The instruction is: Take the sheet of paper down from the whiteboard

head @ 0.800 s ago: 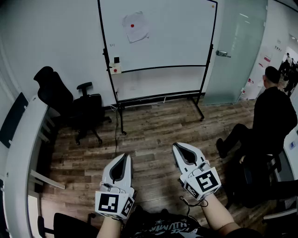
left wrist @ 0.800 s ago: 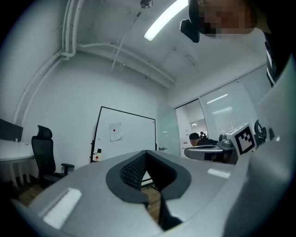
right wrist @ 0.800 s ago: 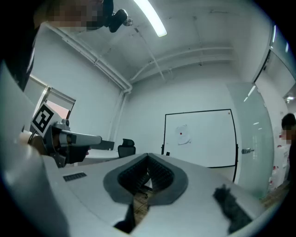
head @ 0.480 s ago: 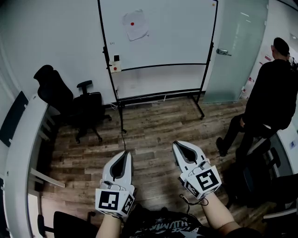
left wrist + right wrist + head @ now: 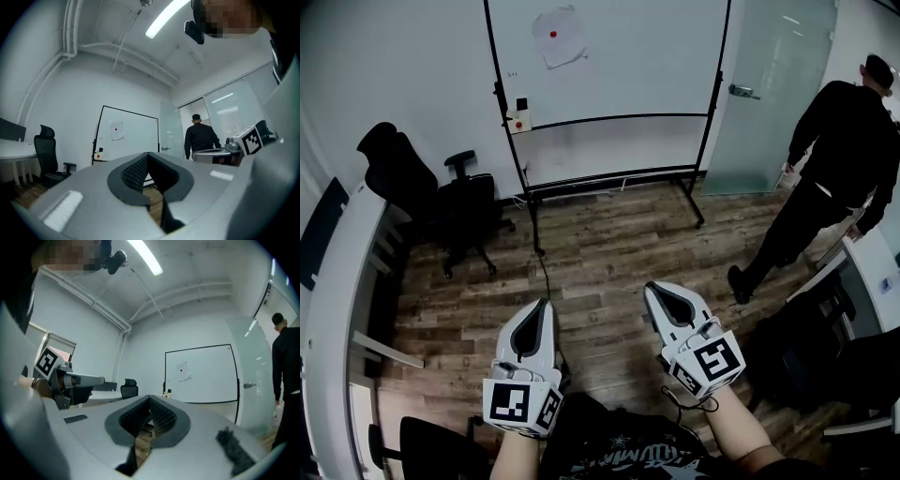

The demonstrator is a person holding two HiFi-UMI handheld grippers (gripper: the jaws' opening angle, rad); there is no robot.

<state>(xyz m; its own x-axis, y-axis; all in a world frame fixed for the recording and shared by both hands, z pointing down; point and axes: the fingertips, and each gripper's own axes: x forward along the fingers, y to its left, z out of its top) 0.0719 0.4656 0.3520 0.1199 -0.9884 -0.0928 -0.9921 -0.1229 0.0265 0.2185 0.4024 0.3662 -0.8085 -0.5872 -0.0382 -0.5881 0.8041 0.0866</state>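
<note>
A white sheet of paper (image 5: 559, 36) hangs on the rolling whiteboard (image 5: 628, 66) across the room, pinned by a red magnet (image 5: 552, 34). The paper (image 5: 117, 131) also shows small in the left gripper view, and the paper (image 5: 184, 371) in the right gripper view. My left gripper (image 5: 541, 307) and right gripper (image 5: 651, 292) are held level over the wooden floor, well short of the board. Both are shut with nothing between the jaws.
A person in black (image 5: 825, 159) walks at the right by a glass door (image 5: 769, 84). A black office chair (image 5: 441, 202) stands left of the board, beside a long white desk (image 5: 337, 281). A small box with a red dot (image 5: 518, 122) hangs on the board's left post.
The person at the right has stood up and stepped toward the door. My view has shifted so the whiteboard sits slightly further left and higher. Both grippers stay shut.
</note>
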